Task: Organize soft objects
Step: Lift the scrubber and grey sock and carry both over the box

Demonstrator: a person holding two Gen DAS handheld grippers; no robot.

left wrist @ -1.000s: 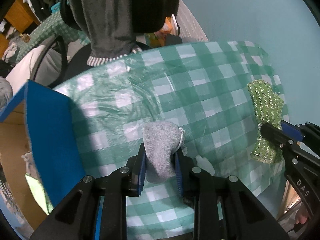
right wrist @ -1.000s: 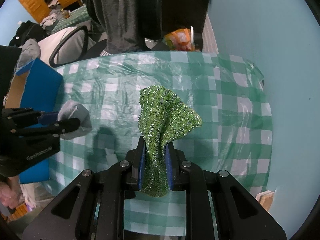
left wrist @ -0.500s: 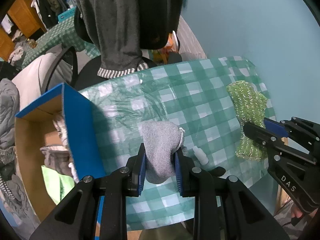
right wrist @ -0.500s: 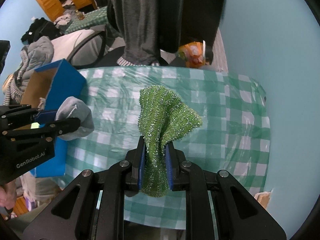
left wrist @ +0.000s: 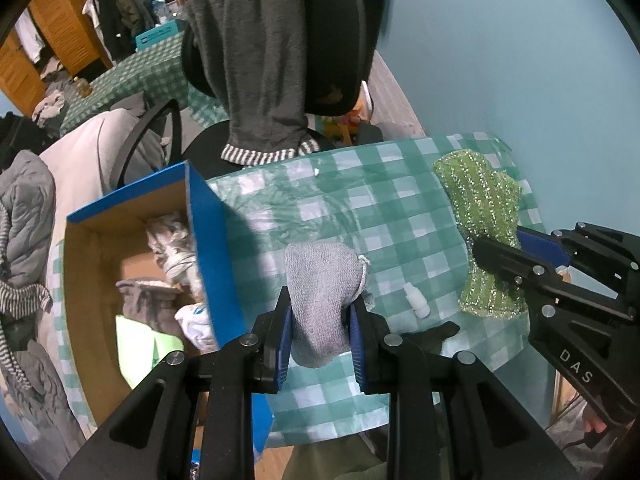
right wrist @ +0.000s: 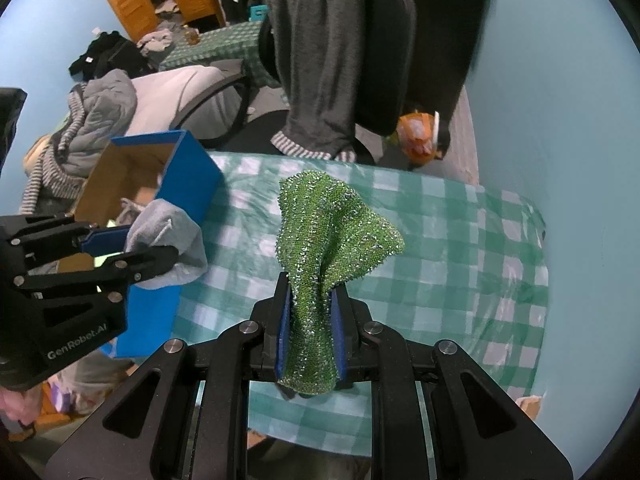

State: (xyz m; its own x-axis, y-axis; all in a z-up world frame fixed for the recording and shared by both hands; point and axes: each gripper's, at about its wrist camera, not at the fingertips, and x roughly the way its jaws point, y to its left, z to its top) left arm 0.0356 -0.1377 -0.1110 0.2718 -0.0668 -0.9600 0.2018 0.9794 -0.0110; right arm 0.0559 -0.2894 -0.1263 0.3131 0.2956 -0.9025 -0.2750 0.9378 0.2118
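Both grippers rose; box (left wrist: 212,248) wall hides some of its contents

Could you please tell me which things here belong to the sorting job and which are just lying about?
Job:
- grey sock, in left tongs
- glittery green cloth, in right tongs
- blue cardboard box, holding soft items

Lying about:
- small white bottle on checked tablecloth
- office chair with grey garment
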